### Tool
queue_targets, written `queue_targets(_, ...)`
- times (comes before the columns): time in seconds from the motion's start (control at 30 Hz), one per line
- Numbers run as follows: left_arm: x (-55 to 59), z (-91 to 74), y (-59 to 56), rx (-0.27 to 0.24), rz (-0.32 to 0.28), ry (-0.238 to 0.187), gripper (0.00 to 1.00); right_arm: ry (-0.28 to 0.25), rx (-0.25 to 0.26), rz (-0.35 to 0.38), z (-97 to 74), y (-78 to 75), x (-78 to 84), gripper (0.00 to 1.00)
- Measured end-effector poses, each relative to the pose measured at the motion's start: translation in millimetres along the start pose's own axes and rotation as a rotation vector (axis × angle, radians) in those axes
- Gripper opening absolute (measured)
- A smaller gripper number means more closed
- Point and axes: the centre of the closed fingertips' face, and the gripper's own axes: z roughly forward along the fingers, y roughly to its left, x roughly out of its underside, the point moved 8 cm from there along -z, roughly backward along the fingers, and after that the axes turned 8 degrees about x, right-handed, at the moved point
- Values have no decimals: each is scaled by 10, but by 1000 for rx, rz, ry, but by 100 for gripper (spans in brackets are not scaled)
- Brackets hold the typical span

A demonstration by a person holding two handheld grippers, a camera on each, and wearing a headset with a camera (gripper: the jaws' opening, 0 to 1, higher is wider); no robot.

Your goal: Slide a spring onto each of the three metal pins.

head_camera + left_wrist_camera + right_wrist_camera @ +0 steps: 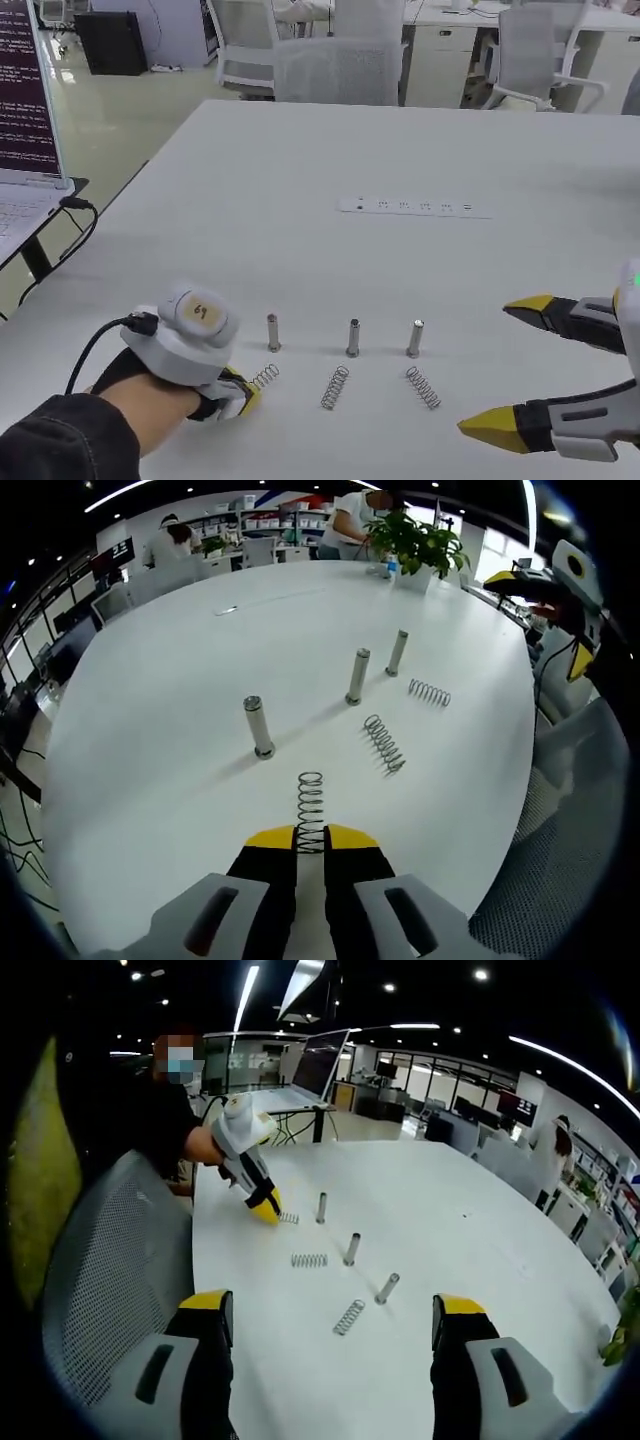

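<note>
Three metal pins stand upright in a row on the white table: left pin (273, 333), middle pin (353, 338), right pin (415, 338). A spring lies in front of each: left spring (266, 375), middle spring (335, 387), right spring (423, 387). My left gripper (245, 392) is down on the table, shut on the near end of the left spring (310, 798), whose far end points past the left pin (257, 727). My right gripper (510, 368) hovers open at the right, away from the right spring (349, 1317), with nothing between its fingers (205, 1305).
A white power strip (415, 207) lies further back on the table. A laptop (20, 130) sits on a stand at the left, with cables hanging. Office chairs (340, 65) line the far edge. A mesh chair (110, 1270) stands near the table's front edge.
</note>
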Motion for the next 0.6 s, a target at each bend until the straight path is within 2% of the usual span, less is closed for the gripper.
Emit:
queue_targets(0.1, -39, -57, -23, 4, 5, -19, 1, -2, -1, -2, 1, 5, -16, 80)
queue_targets(0.33, -210, -268, -139, 33, 32, -109, 1, -11, -5, -9, 0, 12, -72, 80)
queue_targets(0.6, -370, -490, -304, 52, 64, -191, 1, -29, -16, -17, 3, 27, -163, 79)
